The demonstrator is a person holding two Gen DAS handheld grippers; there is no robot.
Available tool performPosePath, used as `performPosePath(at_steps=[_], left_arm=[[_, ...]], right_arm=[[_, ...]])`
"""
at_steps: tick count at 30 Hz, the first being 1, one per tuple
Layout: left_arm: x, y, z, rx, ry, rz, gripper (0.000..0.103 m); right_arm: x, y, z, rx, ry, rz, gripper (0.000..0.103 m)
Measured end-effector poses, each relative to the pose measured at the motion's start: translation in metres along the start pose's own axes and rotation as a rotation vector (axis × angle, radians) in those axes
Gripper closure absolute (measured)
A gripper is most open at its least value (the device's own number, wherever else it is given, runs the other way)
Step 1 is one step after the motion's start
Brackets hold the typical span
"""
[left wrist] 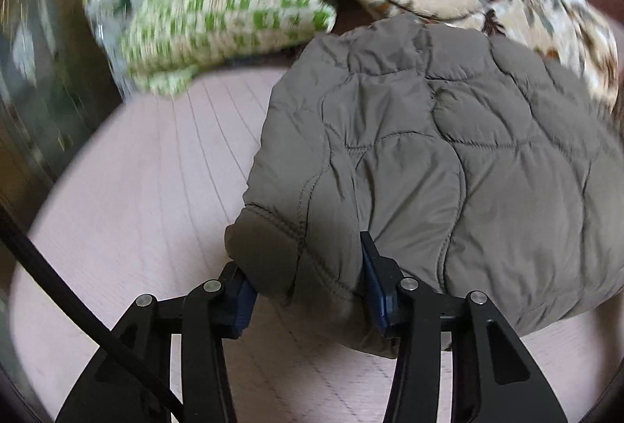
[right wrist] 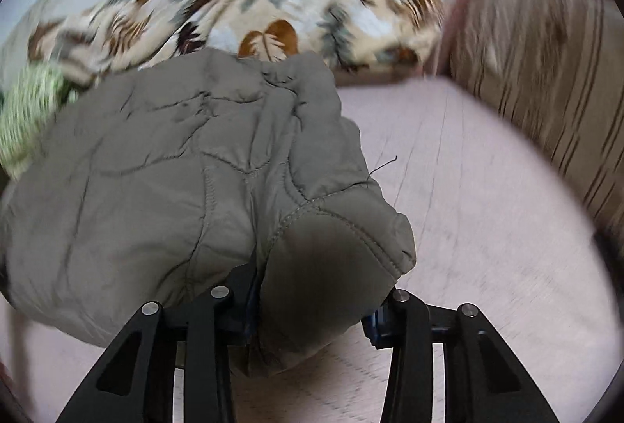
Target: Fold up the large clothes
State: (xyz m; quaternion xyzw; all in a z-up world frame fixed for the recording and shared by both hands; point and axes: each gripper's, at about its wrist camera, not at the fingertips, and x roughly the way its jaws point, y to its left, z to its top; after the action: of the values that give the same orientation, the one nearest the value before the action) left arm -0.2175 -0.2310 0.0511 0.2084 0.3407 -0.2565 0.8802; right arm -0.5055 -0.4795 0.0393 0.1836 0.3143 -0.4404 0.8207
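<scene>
Soft, even daylight in both views; no glare. Quilted jacket (left wrist: 448, 157) sharp mid-frame, dark shadow patch on fold nearest lens. Beyond jacket, leaf-print blanket (right wrist: 249, 5) and green checked cloth (left wrist: 230, 17) smeared by motion blur. Fisheye bends pink floor (right wrist: 468, 228); black vignette rings edges.

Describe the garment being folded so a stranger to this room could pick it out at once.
Start from the pale pink sheet that covers the surface. On it, in front of the leaf-print blanket and beside the green-and-white checked cloth, lies a padded jacket. It alone is plain grey-brown with wavy quilted stitching, and both grippers have their jaws closed on its near edge.
</scene>
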Motion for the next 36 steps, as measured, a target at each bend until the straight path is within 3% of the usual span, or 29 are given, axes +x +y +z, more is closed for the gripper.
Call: performPosePath(at_steps=[3,9,16,24,36], left_arm=[[-0.008,-0.011,-0.001,0.078,-0.046,0.07,0.057],[-0.024,-0.01,0.004,0.093,-0.128,0.114,0.058],[-0.05,-0.01,0.011,0.097,-0.206,0.14,0.058],[-0.085,0.002,0.006,0.079,-0.213,0.098,0.058],[-0.134,0.01,-0.058,0.097,-0.183,0.067,0.058]], right_arm=[[-0.005,0.007,0.0,-0.07,-0.03,-0.047,0.061],[-0.024,0.026,0.005,-0.209,-0.122,-0.143,0.062],[-0.05,0.039,0.012,-0.287,-0.219,-0.204,0.063],[-0.085,0.039,0.01,-0.306,-0.258,-0.184,0.063],[-0.132,0.021,-0.045,-0.315,-0.218,-0.149,0.063]])
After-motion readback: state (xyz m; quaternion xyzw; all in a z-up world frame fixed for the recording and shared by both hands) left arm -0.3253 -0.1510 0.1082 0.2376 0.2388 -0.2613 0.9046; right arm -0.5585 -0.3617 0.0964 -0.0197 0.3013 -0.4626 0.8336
